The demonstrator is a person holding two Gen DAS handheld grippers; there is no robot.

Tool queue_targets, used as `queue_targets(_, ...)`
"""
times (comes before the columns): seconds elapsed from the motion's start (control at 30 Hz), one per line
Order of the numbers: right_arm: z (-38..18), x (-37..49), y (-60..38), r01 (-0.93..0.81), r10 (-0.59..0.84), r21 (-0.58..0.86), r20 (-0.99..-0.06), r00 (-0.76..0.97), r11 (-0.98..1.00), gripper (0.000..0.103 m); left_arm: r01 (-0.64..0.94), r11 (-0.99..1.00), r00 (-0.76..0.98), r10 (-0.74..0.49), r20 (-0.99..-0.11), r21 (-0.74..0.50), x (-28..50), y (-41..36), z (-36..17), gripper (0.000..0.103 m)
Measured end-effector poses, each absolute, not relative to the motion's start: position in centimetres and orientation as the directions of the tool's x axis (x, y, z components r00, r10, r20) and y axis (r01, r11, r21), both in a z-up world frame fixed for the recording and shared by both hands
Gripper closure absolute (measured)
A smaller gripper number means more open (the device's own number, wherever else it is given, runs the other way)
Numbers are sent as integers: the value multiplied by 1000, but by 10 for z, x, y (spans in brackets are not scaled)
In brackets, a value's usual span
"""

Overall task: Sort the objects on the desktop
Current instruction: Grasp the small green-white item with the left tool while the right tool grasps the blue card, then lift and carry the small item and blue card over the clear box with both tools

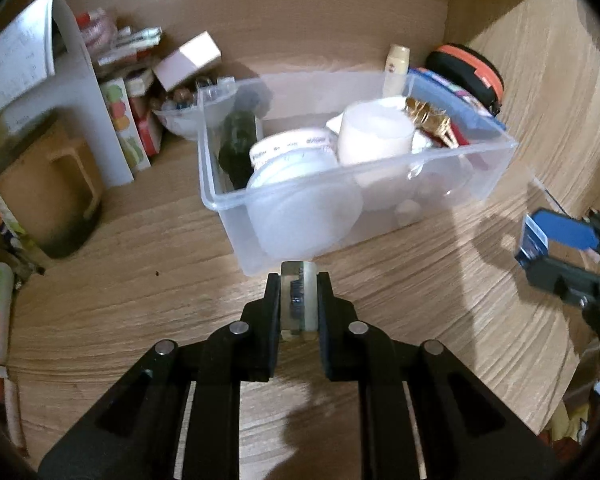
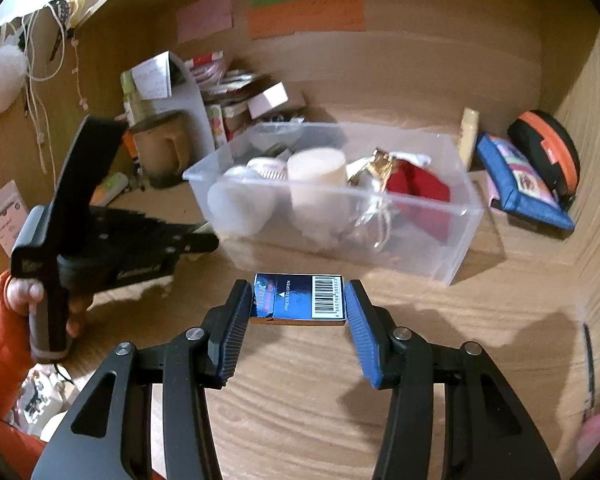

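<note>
A clear plastic bin stands on the wooden desk and holds white round tubs, a white cup, a dark object and gold and red items. My left gripper is shut on a small pale clear block just in front of the bin's near corner. My right gripper is shut on a flat blue box with a barcode, in front of the bin. The right gripper with its blue box also shows in the left wrist view, to the right of the bin.
A blue pouch and a black-and-orange round case lie right of the bin. A cream tube stands behind it. Cartons, small boxes, a white stand and a tan mug crowd the left back corner.
</note>
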State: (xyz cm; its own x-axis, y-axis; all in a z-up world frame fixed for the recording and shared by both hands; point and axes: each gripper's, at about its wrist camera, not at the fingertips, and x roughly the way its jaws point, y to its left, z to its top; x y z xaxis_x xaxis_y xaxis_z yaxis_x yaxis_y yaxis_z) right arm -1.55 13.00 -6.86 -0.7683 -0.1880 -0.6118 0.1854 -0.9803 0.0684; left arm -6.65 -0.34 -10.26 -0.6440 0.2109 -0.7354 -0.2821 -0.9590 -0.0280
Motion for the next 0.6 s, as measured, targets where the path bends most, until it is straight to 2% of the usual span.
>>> queue_targets(0.6,-25,-45,144,197,-174,14,-529,-831,-980,58,-283,-959,-764,226,-604,-1,-49,4,-39,88)
